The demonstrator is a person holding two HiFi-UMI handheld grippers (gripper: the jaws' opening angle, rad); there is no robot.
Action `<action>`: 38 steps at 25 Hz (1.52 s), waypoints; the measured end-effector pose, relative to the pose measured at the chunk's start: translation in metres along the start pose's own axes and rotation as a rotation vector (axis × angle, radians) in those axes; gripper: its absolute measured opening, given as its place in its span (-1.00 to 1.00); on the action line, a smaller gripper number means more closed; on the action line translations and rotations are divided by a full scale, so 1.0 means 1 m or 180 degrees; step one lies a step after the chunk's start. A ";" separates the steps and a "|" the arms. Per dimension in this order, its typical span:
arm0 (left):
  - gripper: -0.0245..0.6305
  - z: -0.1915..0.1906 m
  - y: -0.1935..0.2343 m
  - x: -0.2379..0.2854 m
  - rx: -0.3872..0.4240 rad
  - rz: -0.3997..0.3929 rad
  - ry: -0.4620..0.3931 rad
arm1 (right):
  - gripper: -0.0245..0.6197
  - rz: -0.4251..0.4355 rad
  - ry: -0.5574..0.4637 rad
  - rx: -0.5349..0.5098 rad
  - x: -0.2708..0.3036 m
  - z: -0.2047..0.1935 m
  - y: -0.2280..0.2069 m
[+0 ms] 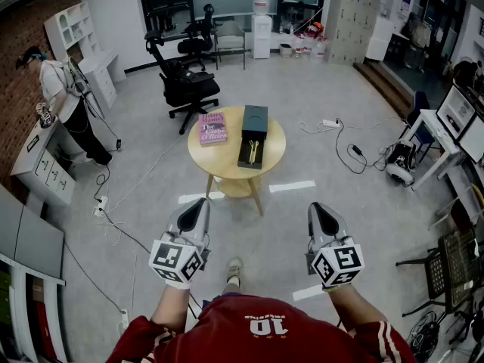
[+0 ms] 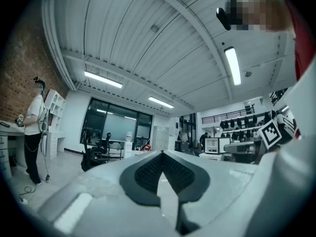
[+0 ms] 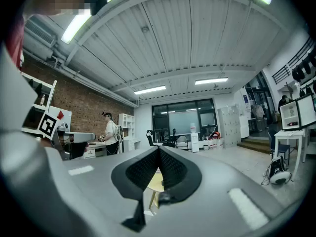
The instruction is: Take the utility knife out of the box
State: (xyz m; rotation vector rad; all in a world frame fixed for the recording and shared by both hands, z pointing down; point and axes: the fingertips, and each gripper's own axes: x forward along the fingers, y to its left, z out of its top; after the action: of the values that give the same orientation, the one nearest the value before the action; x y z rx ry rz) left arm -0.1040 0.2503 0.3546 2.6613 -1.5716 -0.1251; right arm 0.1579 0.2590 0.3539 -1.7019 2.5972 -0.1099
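A small round wooden table point(image 1: 219, 165) stands ahead of me. On it lies a long dark box point(image 1: 254, 121) with its near end slid open, and a yellow and black utility knife point(image 1: 253, 153) shows inside. My left gripper point(image 1: 198, 206) and right gripper point(image 1: 321, 209) hang level over the floor, well short of the table, both shut and empty. In the left gripper view the left gripper point(image 2: 162, 154) has its jaws pressed together. The right gripper point(image 3: 159, 149) is likewise shut in its own view, with a sliver of the table point(image 3: 155, 182) below its tips.
A pink book point(image 1: 213, 129) lies on the table left of the box. Black office chairs point(image 1: 185, 82) stand behind the table. A person point(image 1: 64, 100) stands at a cabinet on the left. Cables point(image 1: 344, 138) trail over the floor, and desks with monitors point(image 1: 457, 119) line the right.
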 end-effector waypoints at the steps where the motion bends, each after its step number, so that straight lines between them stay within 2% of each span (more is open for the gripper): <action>1: -0.92 0.000 0.000 0.000 -0.0014 -0.0004 -0.0002 | -0.92 -0.0001 -0.0003 0.0000 0.000 0.000 -0.001; 17: -0.92 -0.008 -0.003 0.008 -0.0050 -0.0037 0.0039 | -0.92 -0.0025 -0.0061 0.0094 0.002 -0.001 -0.005; 25: -0.92 -0.021 0.021 0.022 -0.0059 0.0011 0.0131 | -0.92 0.0103 0.0039 0.0195 0.025 -0.016 -0.002; 33: -0.92 -0.032 0.050 0.065 -0.0078 -0.0051 0.0283 | -0.92 0.0199 0.0110 0.0289 0.079 -0.019 -0.006; 38: -0.92 -0.026 0.074 0.108 0.0037 -0.0153 0.0331 | -0.92 0.0178 0.0070 0.0330 0.126 -0.010 -0.019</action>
State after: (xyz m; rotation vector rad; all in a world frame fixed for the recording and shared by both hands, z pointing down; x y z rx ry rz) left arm -0.1140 0.1206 0.3820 2.6680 -1.4832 0.0203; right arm 0.1240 0.1363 0.3663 -1.6019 2.6024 -0.2583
